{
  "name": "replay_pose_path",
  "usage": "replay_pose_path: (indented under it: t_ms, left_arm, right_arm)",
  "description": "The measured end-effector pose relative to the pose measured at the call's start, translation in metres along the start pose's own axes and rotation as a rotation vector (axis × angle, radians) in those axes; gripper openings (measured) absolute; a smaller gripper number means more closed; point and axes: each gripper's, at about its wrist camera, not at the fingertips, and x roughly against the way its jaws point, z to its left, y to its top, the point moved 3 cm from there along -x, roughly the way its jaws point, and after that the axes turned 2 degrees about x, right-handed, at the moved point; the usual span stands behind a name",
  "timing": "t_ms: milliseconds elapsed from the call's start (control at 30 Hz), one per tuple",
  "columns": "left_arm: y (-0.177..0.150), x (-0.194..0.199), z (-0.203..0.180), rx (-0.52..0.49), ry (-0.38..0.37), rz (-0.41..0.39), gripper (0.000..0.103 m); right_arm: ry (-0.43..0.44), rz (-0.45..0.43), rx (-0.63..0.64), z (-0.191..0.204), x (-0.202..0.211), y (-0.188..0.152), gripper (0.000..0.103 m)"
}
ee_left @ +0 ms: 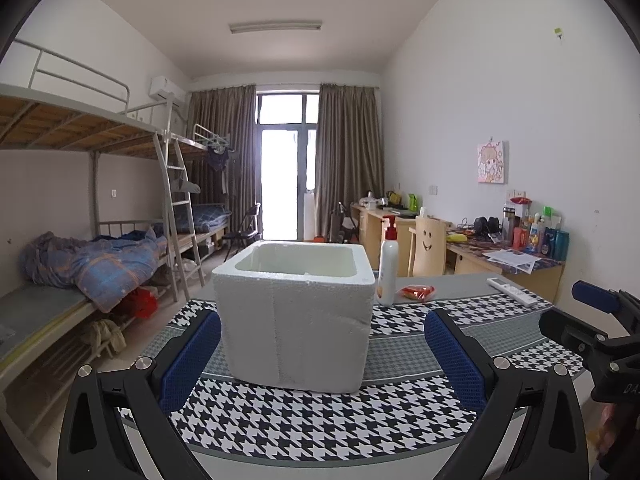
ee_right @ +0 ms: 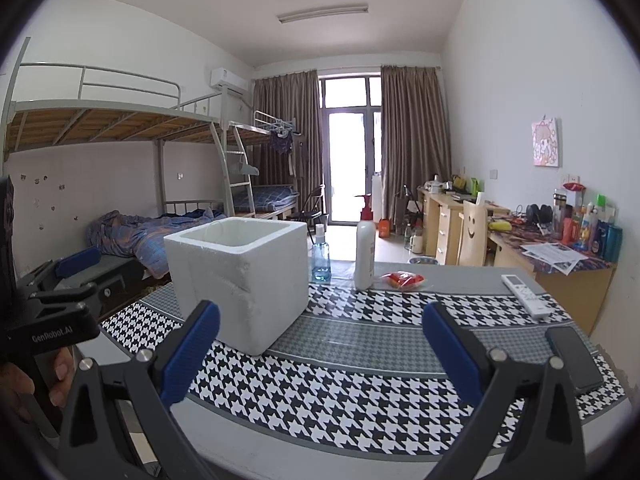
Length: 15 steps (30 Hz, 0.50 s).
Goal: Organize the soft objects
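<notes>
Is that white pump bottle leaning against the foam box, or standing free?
Apart. In the right wrist view, tablecloth and a small blue bottle show between the pump bottle and the foam box.

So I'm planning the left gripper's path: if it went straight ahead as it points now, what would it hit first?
Most likely the foam box, which sits centred between the open left gripper fingers, just ahead on the table. Nothing shows between them.

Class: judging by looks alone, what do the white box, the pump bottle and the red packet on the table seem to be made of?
White box: likely expanded foam; matte, grainy, thick walls, crumbled edges.
Pump bottle: probably smooth plastic; faint sheen, red pump head.
Red packet: seemingly thin glossy film; crinkled, with highlights. Contents cannot be told.
</notes>
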Motion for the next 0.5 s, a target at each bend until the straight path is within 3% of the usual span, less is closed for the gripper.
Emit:
replay_pose_path:
  t_ms: [500]
  left_arm:
    - [-0.0015,-0.0002,-0.0026,0.002,-0.017,0.01,0.102]
  right_arm:
    - [0.009,0.007,0.015,0.004,0.0008,-0.0022,0.102]
